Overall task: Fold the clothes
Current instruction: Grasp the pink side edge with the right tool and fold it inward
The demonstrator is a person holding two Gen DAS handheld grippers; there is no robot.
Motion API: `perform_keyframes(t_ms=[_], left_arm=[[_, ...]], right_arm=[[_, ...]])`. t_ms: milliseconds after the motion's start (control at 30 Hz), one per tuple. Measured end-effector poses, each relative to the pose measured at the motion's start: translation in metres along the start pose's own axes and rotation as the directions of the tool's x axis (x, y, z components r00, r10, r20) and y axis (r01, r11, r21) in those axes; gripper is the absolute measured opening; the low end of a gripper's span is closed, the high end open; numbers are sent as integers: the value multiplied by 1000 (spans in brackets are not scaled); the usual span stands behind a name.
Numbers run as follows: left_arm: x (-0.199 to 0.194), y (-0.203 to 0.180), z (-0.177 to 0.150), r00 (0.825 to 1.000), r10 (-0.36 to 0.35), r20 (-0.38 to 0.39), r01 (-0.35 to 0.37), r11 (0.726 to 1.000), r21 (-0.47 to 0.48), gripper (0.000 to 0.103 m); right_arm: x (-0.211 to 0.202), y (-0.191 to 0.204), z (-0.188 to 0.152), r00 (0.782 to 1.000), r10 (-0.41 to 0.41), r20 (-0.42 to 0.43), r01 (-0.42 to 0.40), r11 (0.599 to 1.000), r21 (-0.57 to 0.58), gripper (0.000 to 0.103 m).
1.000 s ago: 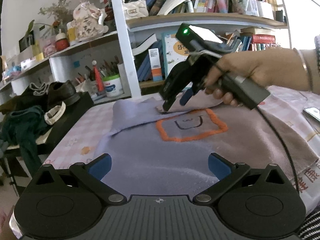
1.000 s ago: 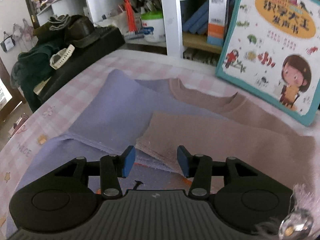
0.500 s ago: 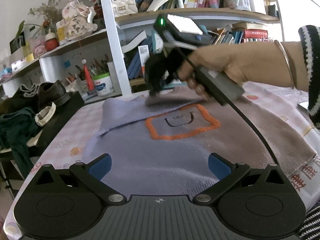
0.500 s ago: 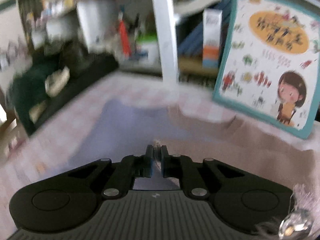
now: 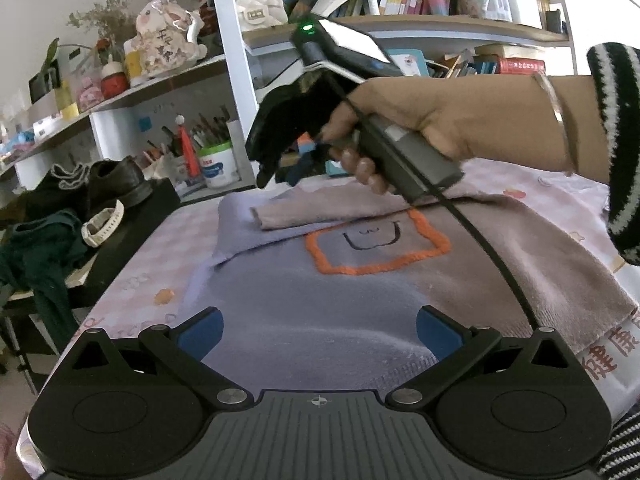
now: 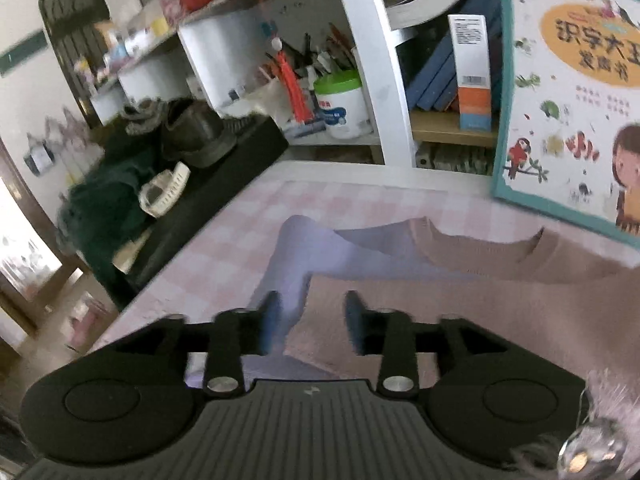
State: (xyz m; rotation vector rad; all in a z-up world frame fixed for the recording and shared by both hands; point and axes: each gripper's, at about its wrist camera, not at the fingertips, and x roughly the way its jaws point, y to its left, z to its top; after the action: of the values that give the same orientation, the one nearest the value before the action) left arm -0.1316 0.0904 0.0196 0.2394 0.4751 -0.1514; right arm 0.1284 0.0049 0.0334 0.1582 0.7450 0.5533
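A lavender and tan sweater (image 5: 304, 300) with an orange square and a smiley face lies flat on the pink checked table. Its tan sleeve (image 5: 320, 210) is folded across the chest toward the left. My left gripper (image 5: 318, 330) is open and empty above the sweater's lower hem. My right gripper (image 5: 276, 172) hangs above the sleeve's cuff end. In the right wrist view my right gripper (image 6: 308, 322) is open and empty, just over the sleeve cuff (image 6: 332, 316), with the tan collar (image 6: 472, 248) beyond.
A white shelf unit (image 5: 232, 80) full of books and jars stands behind the table. A picture book (image 6: 572, 92) leans at the table's far right. A black box (image 5: 132, 224) with a shoe, a watch and dark green clothes sits at the left.
My right gripper shut on the tan sleeve cuff, carried it left across the sweater, then opened and lifted off. The sleeve now lies folded over the chest. My left gripper stayed open.
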Motion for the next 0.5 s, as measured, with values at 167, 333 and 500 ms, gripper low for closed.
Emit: perform_keyframes(t_ms=[167, 333, 500], left_arm=[[-2, 1, 1, 1000, 5, 9, -5, 1000, 5, 103], [-5, 3, 2, 1000, -13, 8, 13, 1000, 0, 103], [-10, 9, -2, 1000, -25, -15, 25, 1000, -5, 103]], right_arm=[[-49, -9, -11, 999, 28, 28, -28, 1000, 1, 48], [-121, -26, -40, 998, 20, 52, -20, 1000, -19, 54], [-188, -35, -96, 999, -41, 8, 42, 997, -68, 58]])
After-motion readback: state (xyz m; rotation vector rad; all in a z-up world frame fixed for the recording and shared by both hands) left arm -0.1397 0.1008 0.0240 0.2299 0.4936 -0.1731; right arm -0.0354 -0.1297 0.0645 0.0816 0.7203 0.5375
